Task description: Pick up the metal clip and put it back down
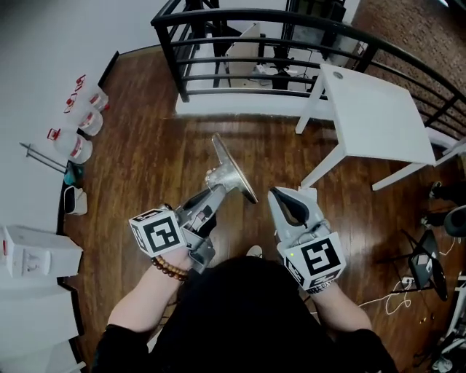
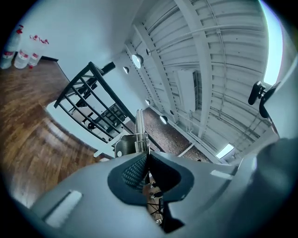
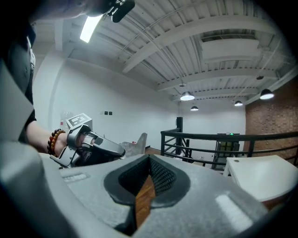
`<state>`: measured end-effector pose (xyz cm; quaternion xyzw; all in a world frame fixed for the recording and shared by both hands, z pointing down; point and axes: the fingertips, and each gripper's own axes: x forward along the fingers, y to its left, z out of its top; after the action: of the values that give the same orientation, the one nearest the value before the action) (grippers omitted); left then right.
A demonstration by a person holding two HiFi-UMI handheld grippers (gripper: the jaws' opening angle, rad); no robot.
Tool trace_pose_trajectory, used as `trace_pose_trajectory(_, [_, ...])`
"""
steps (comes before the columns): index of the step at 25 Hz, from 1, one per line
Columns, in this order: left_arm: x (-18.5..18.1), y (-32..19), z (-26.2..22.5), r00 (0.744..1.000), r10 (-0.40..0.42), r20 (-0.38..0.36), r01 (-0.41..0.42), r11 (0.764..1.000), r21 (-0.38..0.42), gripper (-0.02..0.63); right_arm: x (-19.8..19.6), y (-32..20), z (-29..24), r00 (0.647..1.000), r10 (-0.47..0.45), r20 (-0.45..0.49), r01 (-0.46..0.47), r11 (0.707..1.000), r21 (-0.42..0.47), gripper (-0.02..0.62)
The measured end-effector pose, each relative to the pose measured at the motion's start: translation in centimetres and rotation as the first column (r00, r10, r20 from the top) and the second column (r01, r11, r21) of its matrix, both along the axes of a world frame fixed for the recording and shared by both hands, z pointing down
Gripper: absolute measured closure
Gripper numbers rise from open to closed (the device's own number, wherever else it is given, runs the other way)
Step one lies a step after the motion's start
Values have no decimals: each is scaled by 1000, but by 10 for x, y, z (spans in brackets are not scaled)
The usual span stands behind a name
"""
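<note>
— While the left gripper point(image 1: 212, 188) hangs above the wood floor point(image 1: 145, 182), what's in it?
— Its jaws are clamped on the metal clip point(image 1: 233, 171), in the air left of the white table point(image 1: 378, 124).
— And the right gripper point(image 1: 277, 195)?
— Jaws together, empty, between clip and table.

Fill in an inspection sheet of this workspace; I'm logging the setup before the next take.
Surface: white table, away from both tools.
Job's things: clip, held in the air over the floor.
Clutter: bottles by the wall.
Grippers: left tool shut on the clip; right tool shut, empty.
Cables: white cable on the floor, at the right.
Surroundings: wood floor, black railing.
</note>
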<state>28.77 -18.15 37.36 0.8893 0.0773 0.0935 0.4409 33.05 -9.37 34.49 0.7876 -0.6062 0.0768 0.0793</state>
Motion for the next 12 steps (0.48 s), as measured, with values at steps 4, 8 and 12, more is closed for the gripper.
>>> trace_pose_trajectory(4, [48, 34, -3, 998, 59, 2, -59, 998, 9, 581, 43, 39, 3, 998, 68, 9, -68, 998, 7, 606])
trace_pose_trajectory(8, [82, 60, -2, 993, 120, 14, -121, 993, 10, 581, 72, 70, 5, 990, 140, 25, -140, 990, 11, 606])
trace_pose_trajectory(12, [108, 78, -1, 983, 183, 27, -183, 983, 10, 581, 93, 92, 7, 977, 210, 33, -211, 977, 12, 606])
